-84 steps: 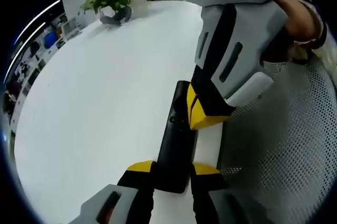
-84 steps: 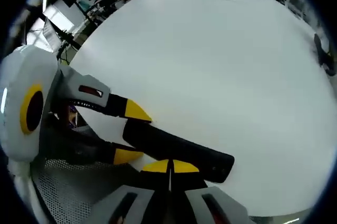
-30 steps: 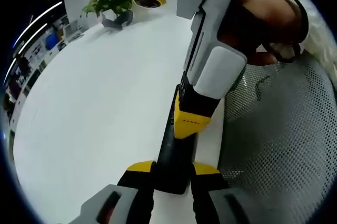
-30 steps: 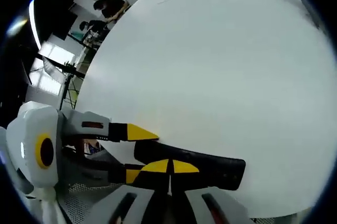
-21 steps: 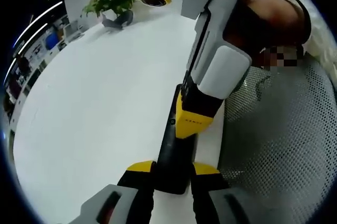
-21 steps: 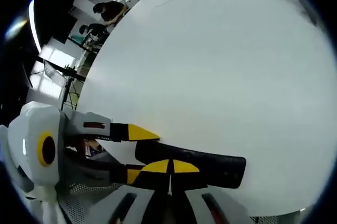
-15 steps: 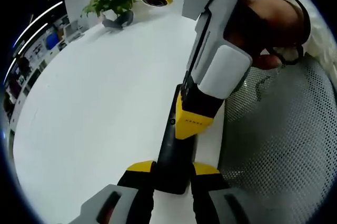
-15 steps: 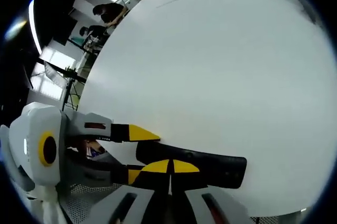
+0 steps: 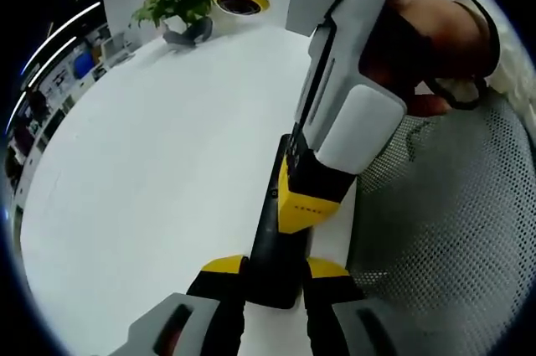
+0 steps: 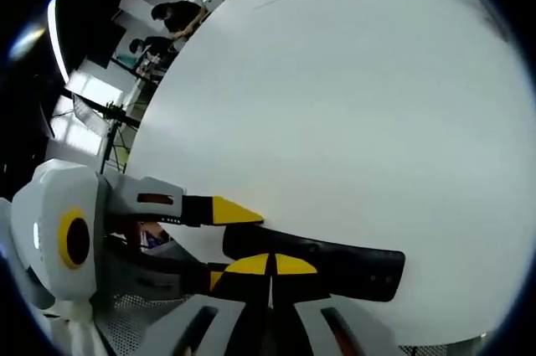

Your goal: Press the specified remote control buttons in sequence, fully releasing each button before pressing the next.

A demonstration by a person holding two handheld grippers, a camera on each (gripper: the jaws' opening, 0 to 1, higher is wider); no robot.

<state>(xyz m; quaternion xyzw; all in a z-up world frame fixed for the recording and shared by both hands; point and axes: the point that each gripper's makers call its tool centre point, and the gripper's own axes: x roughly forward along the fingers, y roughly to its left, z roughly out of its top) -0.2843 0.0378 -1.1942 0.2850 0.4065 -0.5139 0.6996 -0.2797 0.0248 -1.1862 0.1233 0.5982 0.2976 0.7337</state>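
Left gripper (image 9: 276,268), yellow-tipped grey two-jaw tool, is clamped on the near end of the long black plastic remote control (image 9: 280,230), one tip on each side edge. My read: it pins the remote so it can't slide or twist under a press. The remote lies flat on the white round tabletop (image 9: 151,163) at its near edge, just beside the grey perforated mesh chair surface (image 9: 444,230).

Right gripper (image 10: 270,265) has both yellow tips pressed together with nothing between them, used as one blunt poker. In the left gripper view it comes down steeply onto the remote's top face partway along, tips touching or nearly touching; can't tell if a button is fully down. In the right gripper view its tips sit at the remote's (image 10: 322,265) near edge. Likely mid-press or just at contact; release not yet visible.

Writing: small dark text on the right gripper's yellow tip, too small to read. No legible brand or button labels on the remote.

Farther back: green potted plant in a grey pot (image 9: 180,8), and a yellow-ringed round dark object (image 9: 239,0), both well apart from the remote.
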